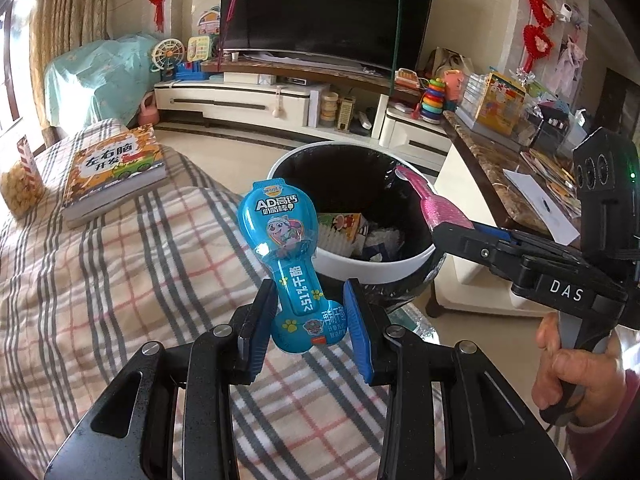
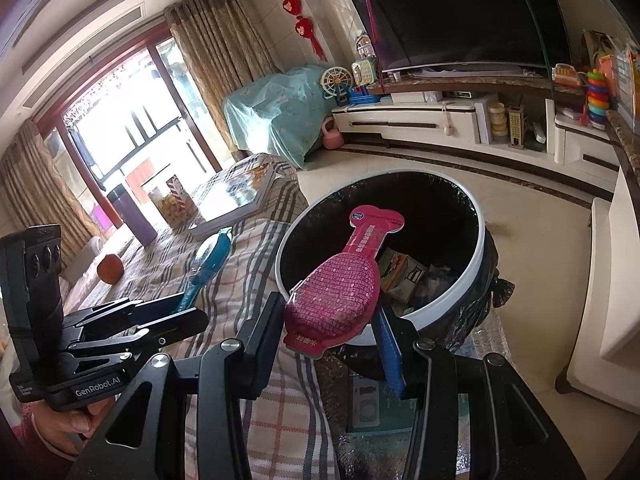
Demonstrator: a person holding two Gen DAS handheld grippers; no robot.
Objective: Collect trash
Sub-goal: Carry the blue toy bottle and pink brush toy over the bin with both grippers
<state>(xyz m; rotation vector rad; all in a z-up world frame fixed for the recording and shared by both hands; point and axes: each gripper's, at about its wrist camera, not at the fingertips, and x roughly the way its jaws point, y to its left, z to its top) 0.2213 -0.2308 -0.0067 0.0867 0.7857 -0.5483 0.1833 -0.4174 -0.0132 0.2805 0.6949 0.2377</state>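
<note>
My left gripper (image 1: 311, 312) is shut on a blue cheese-stick wrapper (image 1: 280, 240), held upright over the plaid cloth just short of the near rim of the white trash bin (image 1: 372, 270) with a black liner. My right gripper (image 2: 328, 332) is shut on a pink wrapper (image 2: 340, 292), its top leaning over the bin's (image 2: 468, 288) opening. In the left wrist view the right gripper (image 1: 452, 232) holds the pink wrapper (image 1: 432, 204) over the bin's right rim. The left gripper (image 2: 188, 312) with the blue wrapper (image 2: 208, 260) shows in the right wrist view. Boxes and paper lie inside the bin.
A plaid-covered table (image 1: 100, 280) carries a children's book (image 1: 116, 168) and a snack jar (image 1: 20, 184). A purple cup (image 2: 132, 216) and an orange (image 2: 110, 268) sit further along. A marble counter (image 1: 500, 168) with papers stands right of the bin. A TV cabinet (image 1: 280, 96) lines the far wall.
</note>
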